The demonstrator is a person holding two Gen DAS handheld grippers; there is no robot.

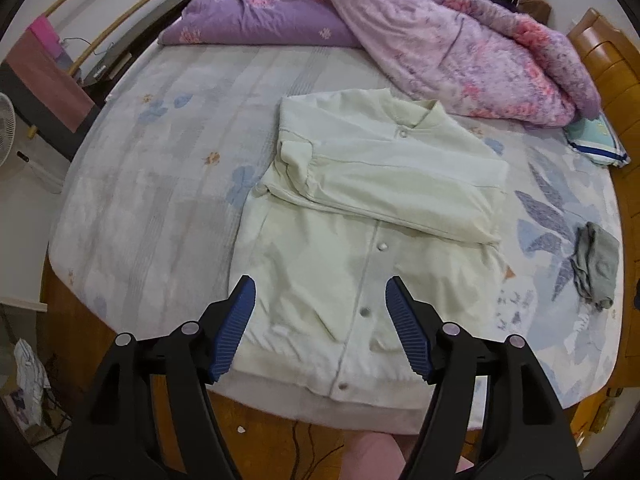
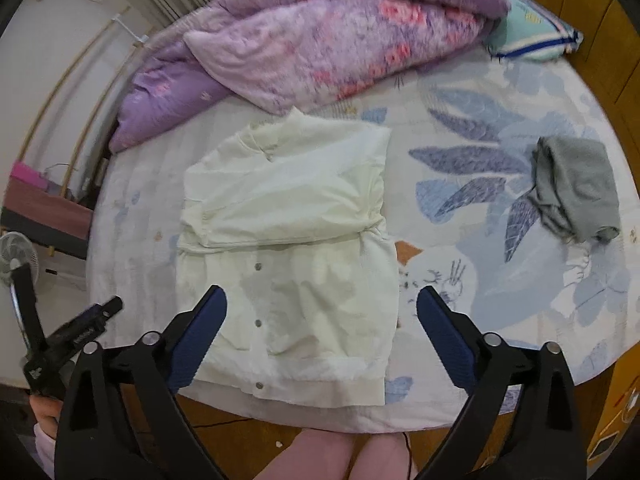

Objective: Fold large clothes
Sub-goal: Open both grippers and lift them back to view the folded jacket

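A pale cream snap-button jacket (image 1: 360, 216) lies flat on the bed, collar away from me, hem at the near edge. Both sleeves are folded across its chest. It also shows in the right wrist view (image 2: 292, 240). My left gripper (image 1: 322, 292) is open and empty, held above the jacket's hem, its blue pads (image 1: 236, 328) wide apart. My right gripper (image 2: 320, 308) is open and empty, above the hem too. The left gripper's body (image 2: 68, 340) shows at the left edge of the right wrist view.
A floral bed sheet (image 1: 160, 184) covers the mattress. A pink-purple quilt (image 1: 460, 48) is heaped at the far side. A crumpled grey garment (image 2: 576, 188) lies to the right, a teal pillow (image 2: 528, 28) by the wooden headboard (image 1: 608, 64). A fan (image 2: 16, 256) stands left.
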